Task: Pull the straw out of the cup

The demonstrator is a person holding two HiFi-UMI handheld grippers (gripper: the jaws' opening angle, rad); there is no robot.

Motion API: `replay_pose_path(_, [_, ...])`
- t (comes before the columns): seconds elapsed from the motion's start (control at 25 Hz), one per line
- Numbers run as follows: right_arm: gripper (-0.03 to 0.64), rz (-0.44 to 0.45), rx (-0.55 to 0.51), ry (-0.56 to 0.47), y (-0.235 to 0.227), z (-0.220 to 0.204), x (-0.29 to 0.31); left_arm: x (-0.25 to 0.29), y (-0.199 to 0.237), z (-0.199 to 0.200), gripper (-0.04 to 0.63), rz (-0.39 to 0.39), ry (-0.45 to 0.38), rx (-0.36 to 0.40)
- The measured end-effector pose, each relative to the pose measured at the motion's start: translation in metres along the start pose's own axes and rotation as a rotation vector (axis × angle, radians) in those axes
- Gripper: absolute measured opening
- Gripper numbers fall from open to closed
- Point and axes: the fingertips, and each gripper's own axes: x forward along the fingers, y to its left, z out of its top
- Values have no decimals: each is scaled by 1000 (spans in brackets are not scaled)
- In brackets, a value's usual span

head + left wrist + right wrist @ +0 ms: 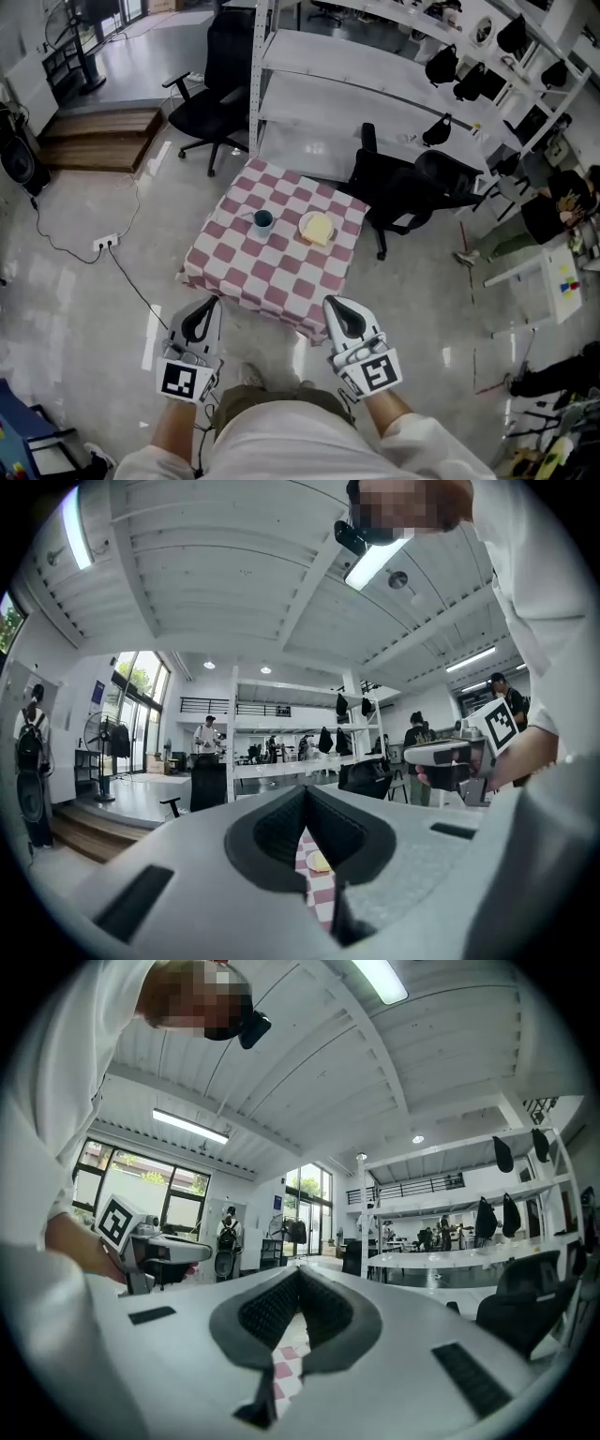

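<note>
Checked table (246,272) sits well ahead of both grippers, nothing in reach. Step in hand, as I read it: the approach.

Left gripper (212,302) and right gripper (330,302) are low at the near edge of the head view. They're side by side, pointing level toward the table. Both have their jaws together with nothing between them. Through each jaw hollow only a strip of the table shows, plus the plate in the left gripper view.

Plate (302,223), with a yellow lump (320,230) on it, is right of centre on the table. Cup (263,223), dark, is just left of the plate, not touching it. Straw (256,216) reads as a thin pale stick at the cup's left rim, too small to say more.

Doing it well, my take:
- Get close before opening either gripper.
- One gripper clamps the cup body so it can't tip or slide.
- The other opens, comes in over the rim and pinches the straw above it.
- Pull along the straw's own lean, not sideways.
- The cup is on the left side, so left for the cup and right for the straw seems natural.
- Keep clear of the plate.

Counts: one table, at least three black chairs (208,98) around it, two grippers, one plate, one cup, one straw.
</note>
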Motion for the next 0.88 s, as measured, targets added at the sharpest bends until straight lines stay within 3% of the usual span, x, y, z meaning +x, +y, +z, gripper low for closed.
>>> replay_pose_path(0.2, [5,-40,7,20,2,-5,22,21,21,-5,3,-56,-1,-3])
replay_pose_path(0.48, [5,-38,5,31,-24,-6,43,57,34,-14,4,-54,14,-31])
replay_pose_path(0.88, [5,74,18,13,-78,-17,84,107,34,-32,4,47,52,-37])
